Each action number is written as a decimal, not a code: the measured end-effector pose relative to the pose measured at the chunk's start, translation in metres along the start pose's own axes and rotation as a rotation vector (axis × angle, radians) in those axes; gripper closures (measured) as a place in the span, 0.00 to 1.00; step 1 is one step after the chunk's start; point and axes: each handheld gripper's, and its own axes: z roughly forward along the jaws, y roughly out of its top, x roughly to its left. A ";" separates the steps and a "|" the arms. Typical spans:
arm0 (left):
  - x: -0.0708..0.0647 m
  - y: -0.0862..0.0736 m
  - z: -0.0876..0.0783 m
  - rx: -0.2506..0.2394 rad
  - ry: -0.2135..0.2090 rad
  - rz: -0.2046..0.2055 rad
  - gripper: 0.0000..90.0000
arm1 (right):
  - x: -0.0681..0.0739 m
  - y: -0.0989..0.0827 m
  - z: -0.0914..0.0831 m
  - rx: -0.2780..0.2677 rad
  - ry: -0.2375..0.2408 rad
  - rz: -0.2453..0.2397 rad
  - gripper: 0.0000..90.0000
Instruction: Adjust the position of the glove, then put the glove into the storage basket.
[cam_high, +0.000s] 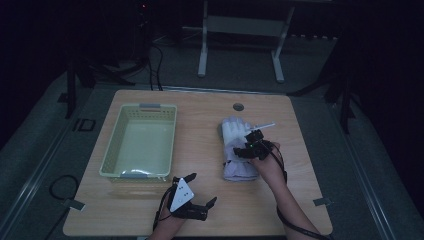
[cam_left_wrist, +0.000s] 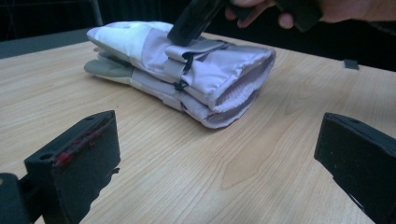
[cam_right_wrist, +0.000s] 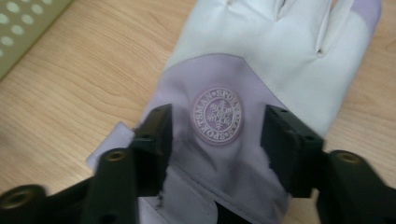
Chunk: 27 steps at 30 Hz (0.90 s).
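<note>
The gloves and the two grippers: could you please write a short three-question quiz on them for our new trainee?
1. True or false: the left gripper is closed on the gloves.
2. Which gripper is over the gloves? A) left B) right C) both
3. Fill in: the green basket lies to the ___ of the gloves in the high view.

Key
1. False: its jaws stand wide apart above bare table, short of the gloves.
2. B: the right gripper sits over the top glove's cuff, jaws open either side of the round snowflake badge.
3. Left.
</note>
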 end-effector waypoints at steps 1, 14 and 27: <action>0.000 0.001 0.001 0.014 0.005 0.002 0.00 | 0.000 0.000 0.000 0.000 0.000 0.000 0.46; 0.003 0.018 0.020 0.153 0.005 -0.069 0.00 | -0.010 -0.010 -0.019 -0.113 0.121 -0.133 0.18; 0.004 0.079 0.057 0.144 0.127 -0.073 0.14 | -0.044 -0.021 -0.040 -0.225 0.070 -0.153 0.11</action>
